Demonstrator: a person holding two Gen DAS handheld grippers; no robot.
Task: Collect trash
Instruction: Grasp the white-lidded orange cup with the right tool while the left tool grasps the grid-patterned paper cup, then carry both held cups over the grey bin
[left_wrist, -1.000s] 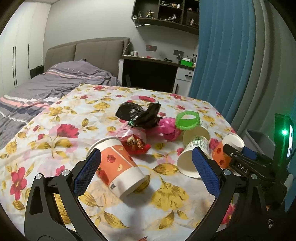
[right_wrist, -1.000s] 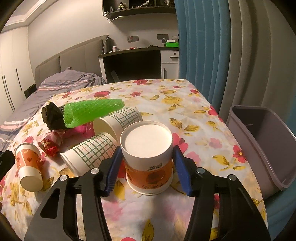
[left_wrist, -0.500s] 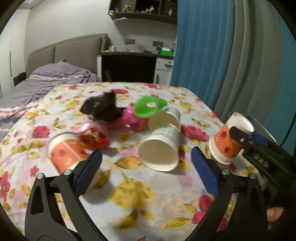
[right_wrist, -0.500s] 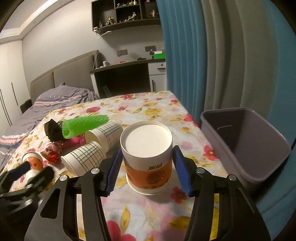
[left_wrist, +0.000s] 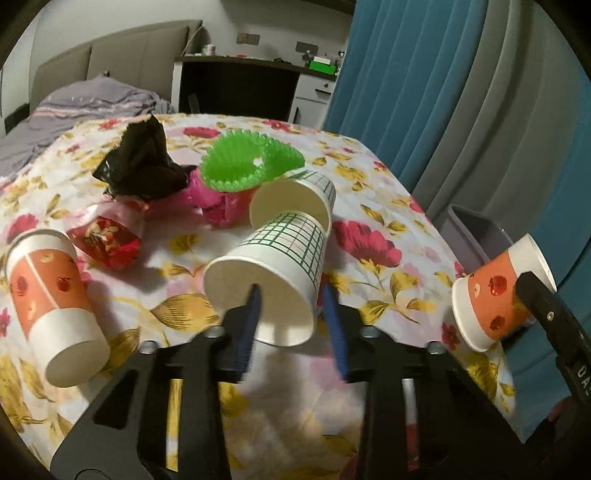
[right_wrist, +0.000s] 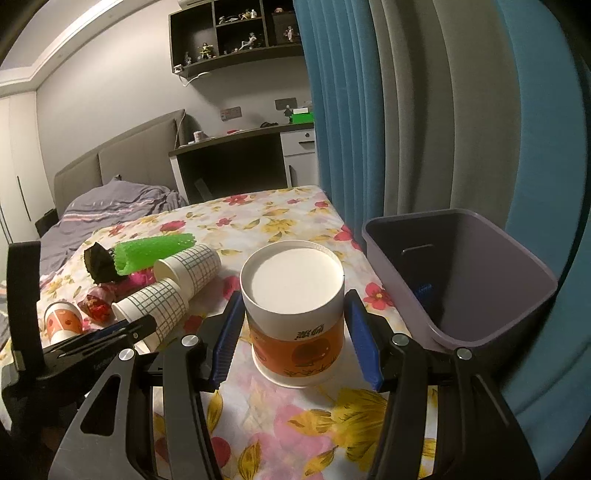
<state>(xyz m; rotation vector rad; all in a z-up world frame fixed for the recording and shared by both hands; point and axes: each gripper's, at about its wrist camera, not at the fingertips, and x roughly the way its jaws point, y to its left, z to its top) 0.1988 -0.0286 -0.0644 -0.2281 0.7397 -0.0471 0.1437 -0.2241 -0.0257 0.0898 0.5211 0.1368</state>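
My right gripper (right_wrist: 295, 328) is shut on an orange-and-white paper cup (right_wrist: 295, 314), held bottom up above the floral table, left of the purple bin (right_wrist: 465, 280); the cup also shows in the left wrist view (left_wrist: 498, 291). My left gripper (left_wrist: 291, 314) has narrowed around the rim of a lying green-grid paper cup (left_wrist: 273, 273), one finger inside the mouth and one outside. A second grid cup (left_wrist: 295, 199) lies behind it. Another orange cup (left_wrist: 48, 295), a red wrapper (left_wrist: 107, 240), pink wrap (left_wrist: 218, 203), a green mesh sleeve (left_wrist: 247, 162) and a black bag (left_wrist: 144, 162) lie on the cloth.
The floral-cloth table (right_wrist: 280, 210) ends at blue and grey curtains (right_wrist: 406, 110) on the right. The bin stands against the table's right edge. A bed (right_wrist: 110, 206) and a dark desk (right_wrist: 236, 162) stand behind.
My left gripper swung right to the near grid cup and its jaws narrowed around its rim. My right gripper carried the orange cup up and right, closer to the bin.
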